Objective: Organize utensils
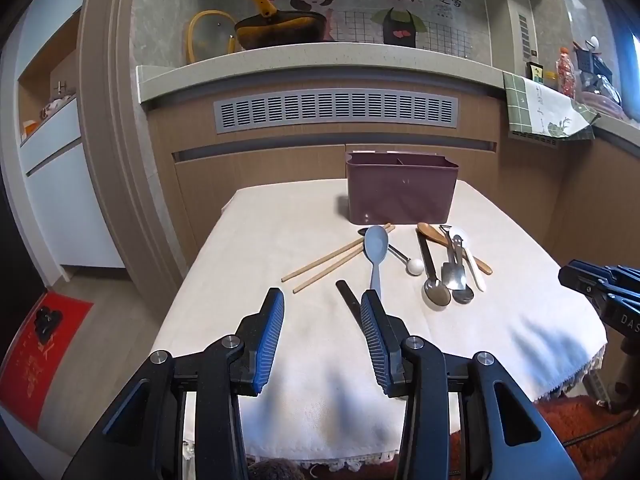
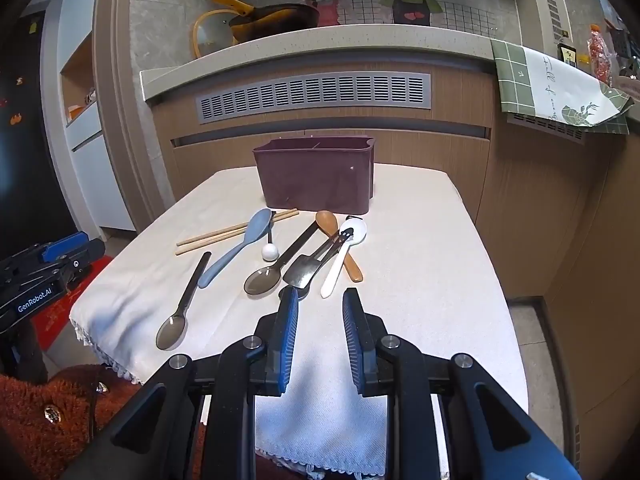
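Note:
A maroon utensil holder [image 1: 401, 191] stands at the far side of the cloth-covered table [image 1: 256, 248]; it also shows in the right wrist view [image 2: 316, 178]. In front of it lie wooden chopsticks [image 1: 328, 261], a light blue spoon [image 1: 375, 252], a dark-handled spoon [image 2: 178, 308], a wooden spoon [image 2: 334, 236], a white spoon [image 2: 344, 254], a grey spoon [image 2: 276, 266] and a metal peeler [image 2: 310, 266]. My left gripper [image 1: 322, 306] is open and empty above the near table. My right gripper [image 2: 320, 304] is open and empty, just short of the peeler.
A counter [image 1: 320, 60] behind the table carries a yellow-handled pan [image 1: 280, 28] and a glass lid [image 1: 210, 34]. A green checked cloth [image 1: 540, 108] hangs at the right. A red mat [image 1: 40, 356] lies on the floor at the left.

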A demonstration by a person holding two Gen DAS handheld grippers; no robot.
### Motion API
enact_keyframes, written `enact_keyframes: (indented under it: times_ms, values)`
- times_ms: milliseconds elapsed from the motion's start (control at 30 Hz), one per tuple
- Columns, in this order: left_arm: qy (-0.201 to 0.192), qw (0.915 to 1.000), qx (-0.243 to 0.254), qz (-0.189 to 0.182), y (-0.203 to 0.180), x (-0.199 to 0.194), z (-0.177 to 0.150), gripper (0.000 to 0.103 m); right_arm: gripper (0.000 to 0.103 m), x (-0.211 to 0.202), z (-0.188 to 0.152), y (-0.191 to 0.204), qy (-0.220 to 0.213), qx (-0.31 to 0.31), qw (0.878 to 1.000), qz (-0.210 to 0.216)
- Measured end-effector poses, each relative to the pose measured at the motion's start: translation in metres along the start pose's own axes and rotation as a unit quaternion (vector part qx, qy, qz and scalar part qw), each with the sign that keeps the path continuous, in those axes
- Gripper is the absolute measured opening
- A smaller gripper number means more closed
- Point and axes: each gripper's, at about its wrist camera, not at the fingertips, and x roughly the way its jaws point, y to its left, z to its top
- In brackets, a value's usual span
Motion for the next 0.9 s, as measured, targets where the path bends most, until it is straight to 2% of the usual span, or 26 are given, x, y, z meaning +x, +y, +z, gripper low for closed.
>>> enact_keyframes:
  times_ms: [900]
  values:
    - [0.024,0.9997,-0.004,-0.005,-0.0001,0.0086,-0.0010,0.041,0.022,0.0089,-0.0016,-0.0055,0.020,0.014,1.000,0.001]
